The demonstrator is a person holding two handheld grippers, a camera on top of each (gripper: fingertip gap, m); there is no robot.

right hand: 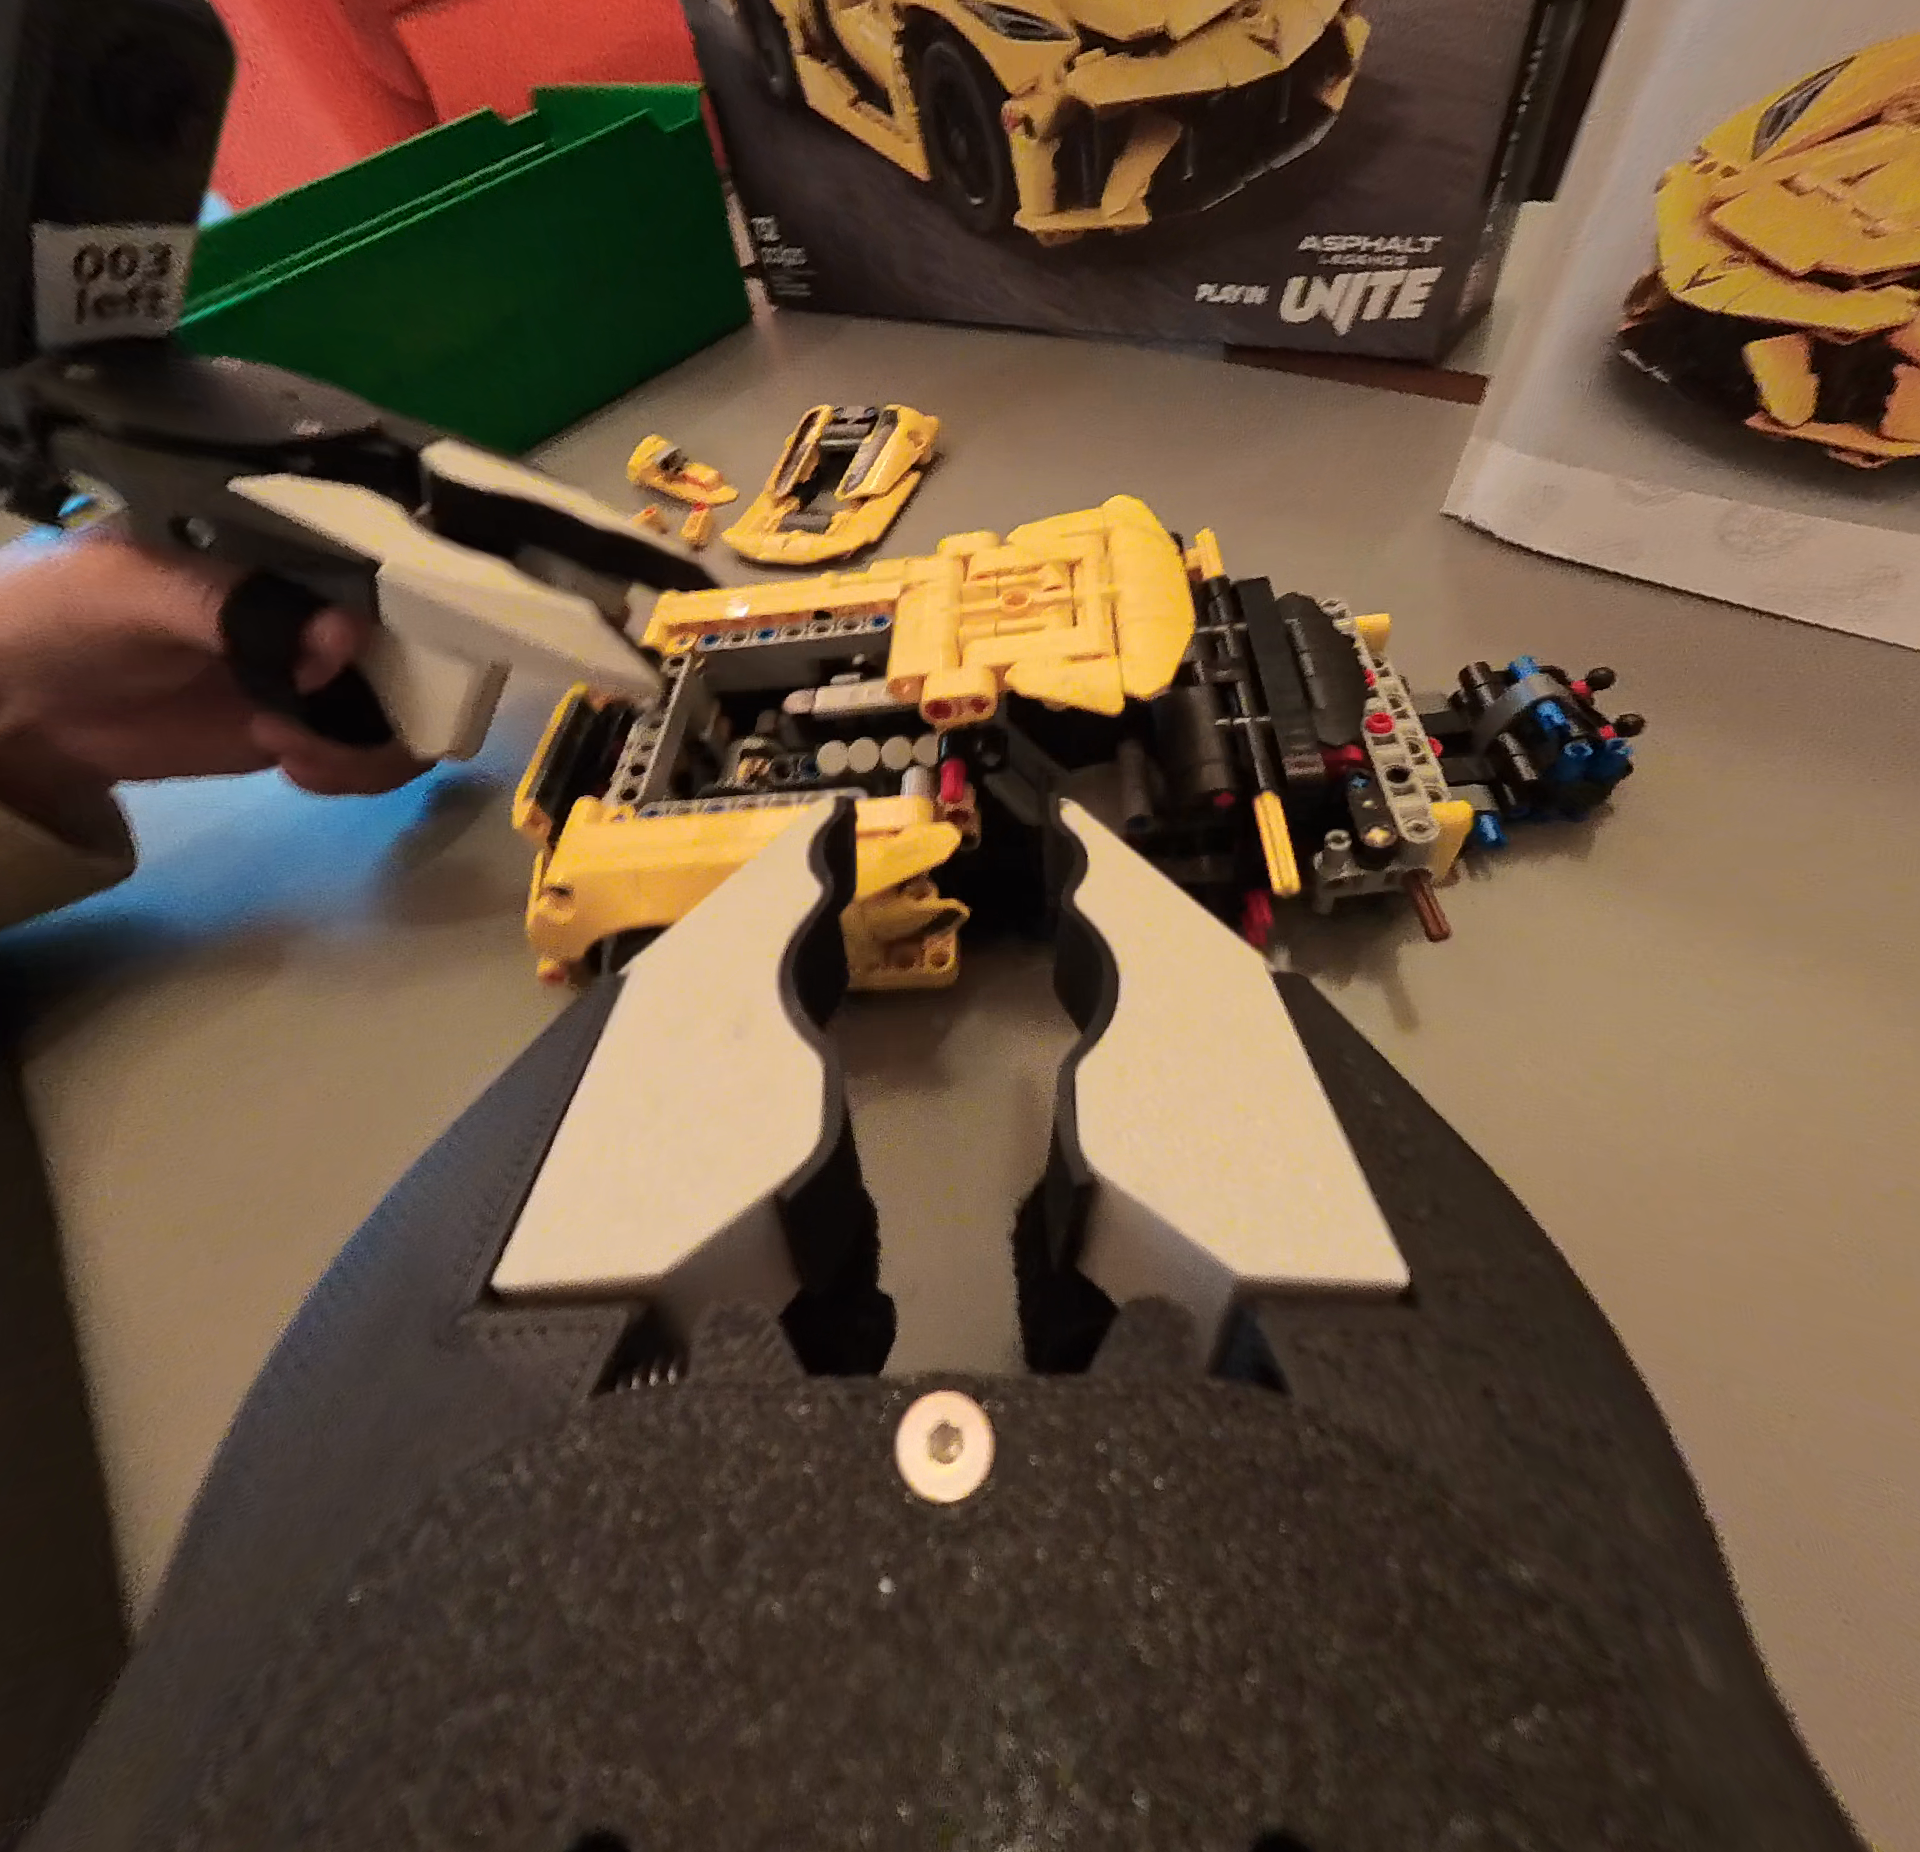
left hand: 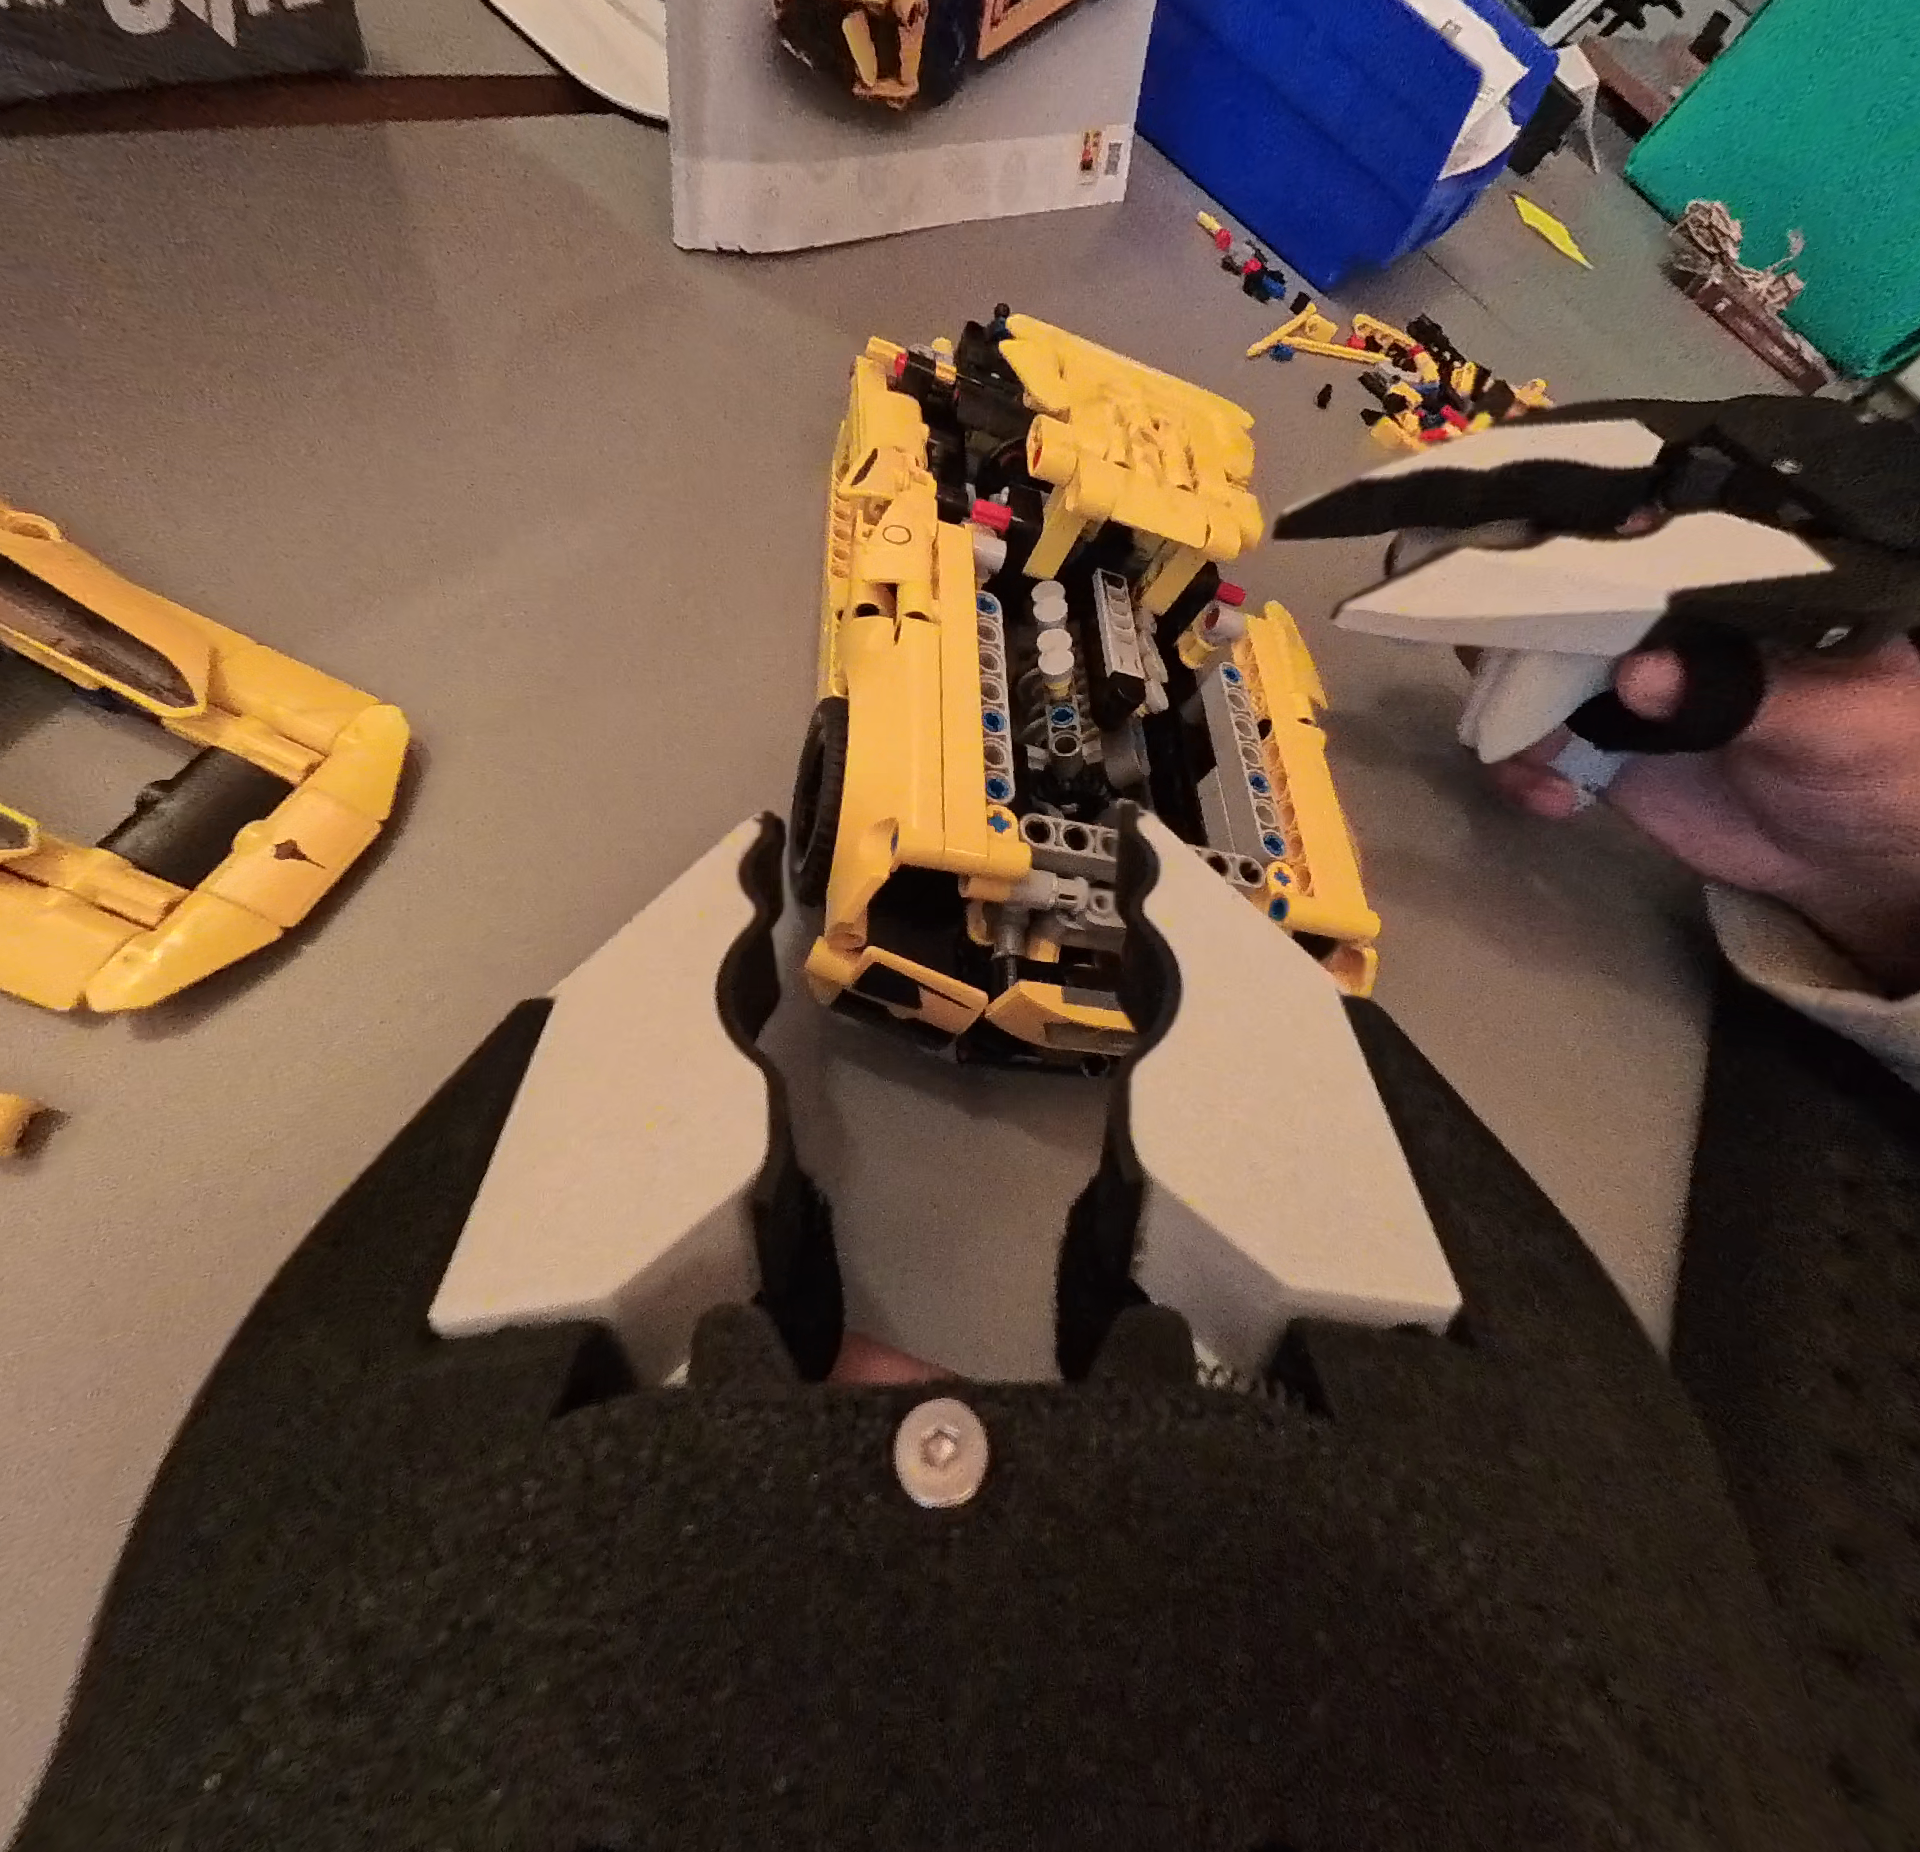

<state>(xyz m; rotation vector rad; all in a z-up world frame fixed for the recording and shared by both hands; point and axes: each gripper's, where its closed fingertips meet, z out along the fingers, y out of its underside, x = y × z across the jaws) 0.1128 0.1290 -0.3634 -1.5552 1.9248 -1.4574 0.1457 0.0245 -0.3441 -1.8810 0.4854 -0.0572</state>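
Note:
A half-built yellow brick car (left hand: 914, 722) lies on the grey table (left hand: 468, 452), its grey and black inner frame showing. My left gripper (left hand: 948, 836) is open, its fingers (left hand: 644, 1075) straddling the car's near end, just above it. My right gripper (right hand: 951, 815) is open and empty, just short of the car's side (right hand: 644, 867). In the left wrist view the right gripper (left hand: 1309, 571) hovers to the right of the car. In the right wrist view the left gripper (right hand: 686, 628) reaches the car's left end. A black and blue axle assembly (right hand: 1538, 732) sticks out at the other end.
A loose yellow body panel (left hand: 208, 794) lies to the left, and also shows in the right wrist view (right hand: 831, 483). Several small loose pieces (left hand: 1403, 379) lie far right. A booklet (left hand: 894, 171), blue bin (left hand: 1320, 109), green bin (right hand: 468, 275) and the car's box (right hand: 1091, 275) ring the back.

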